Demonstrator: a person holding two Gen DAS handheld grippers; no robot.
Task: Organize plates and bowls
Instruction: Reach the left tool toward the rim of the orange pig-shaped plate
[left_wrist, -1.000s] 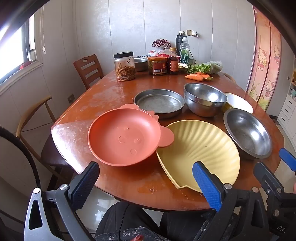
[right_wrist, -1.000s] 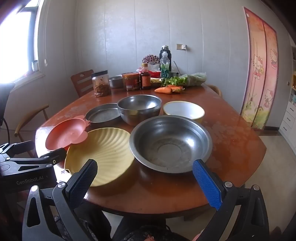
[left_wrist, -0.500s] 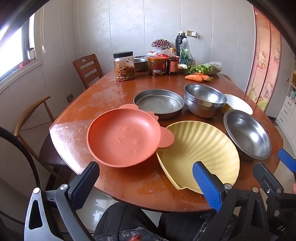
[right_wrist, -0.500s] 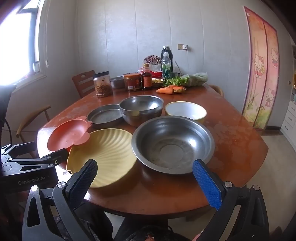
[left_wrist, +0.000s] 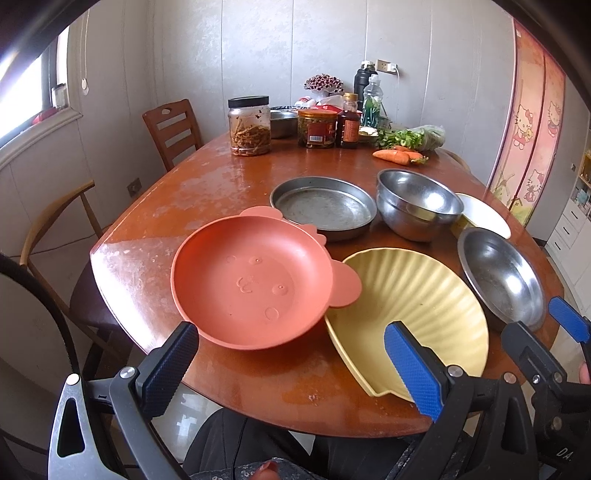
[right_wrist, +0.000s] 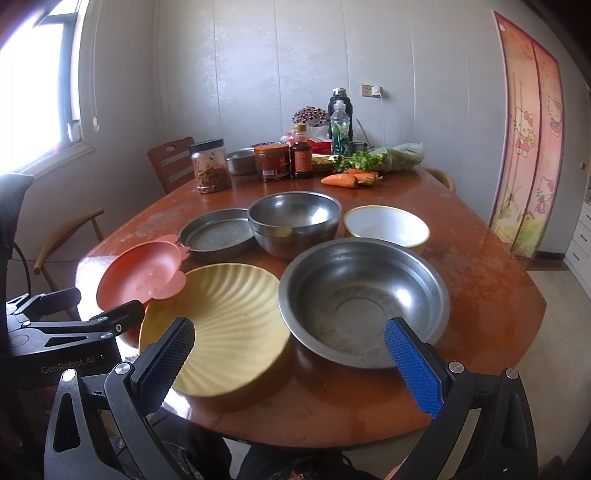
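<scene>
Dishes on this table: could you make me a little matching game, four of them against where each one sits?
Things:
1. orange plate
2. yellow shell plate
3. white bowl
4. flat metal pan

Places:
A. behind the orange plate
B. under the orange plate's ear
C. nearest the left tool
D. behind the wide steel bowl

Pairs: 1-C, 2-B, 3-D, 4-A

Daylight is coming in from the window (right_wrist: 35, 88) at the left, and it is blowing out to white in both views. We are seeing glare streaking the table (left_wrist: 207, 192) along its left edge and far end. The steel bowl (right_wrist: 364, 302) is catching soft highlights and throwing a shadow toward the near edge. Fisheye is bending walls; corners are vignetting black. Focus is holding sharp throughout.
</scene>
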